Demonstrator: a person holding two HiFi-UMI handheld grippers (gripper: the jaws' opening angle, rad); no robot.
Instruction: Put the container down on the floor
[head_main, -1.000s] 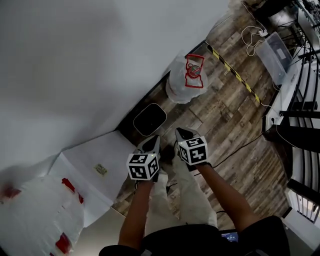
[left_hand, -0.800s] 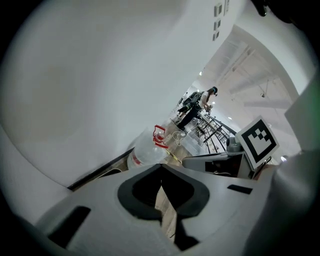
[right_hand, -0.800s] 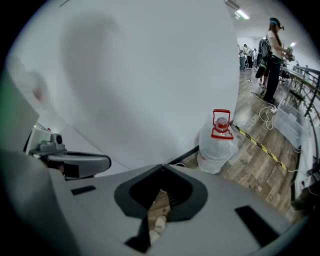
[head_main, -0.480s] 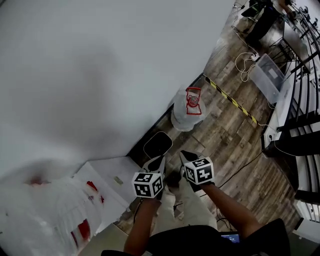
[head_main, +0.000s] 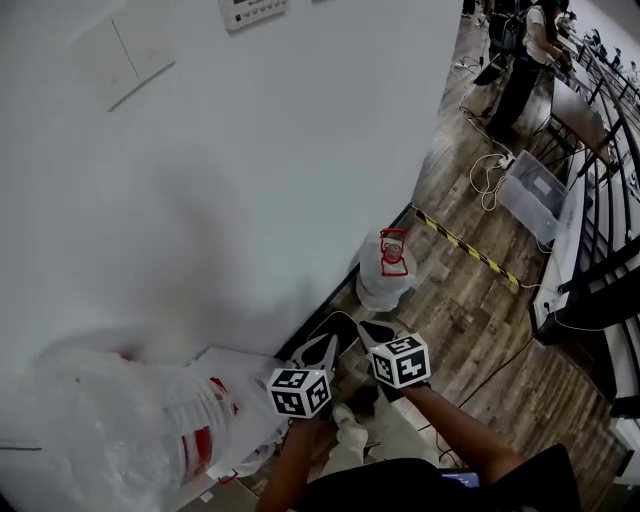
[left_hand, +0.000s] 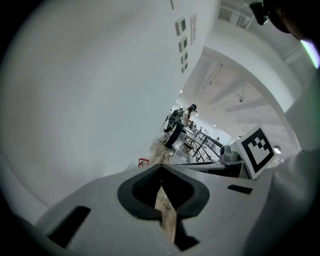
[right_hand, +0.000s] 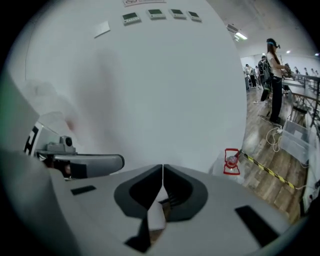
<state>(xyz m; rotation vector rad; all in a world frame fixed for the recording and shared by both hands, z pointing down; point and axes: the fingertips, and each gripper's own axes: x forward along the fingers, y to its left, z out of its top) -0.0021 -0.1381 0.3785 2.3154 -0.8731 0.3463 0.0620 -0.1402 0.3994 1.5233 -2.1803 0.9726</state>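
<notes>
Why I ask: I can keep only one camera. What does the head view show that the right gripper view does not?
Only the head view: the person's forearm, the marker cube on the right gripper, and the dark bin on the floor by the wall. Only the right gripper view: a ceiling light, and its own jaws head-on, closed on nothing. Both: the left gripper, the white bag with red markings, the striped floor tape, the clear box and a standing person.

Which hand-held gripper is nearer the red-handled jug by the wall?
Right. The right hand-held gripper points at the jug from just below; the left hand-held gripper sits farther left.
</notes>
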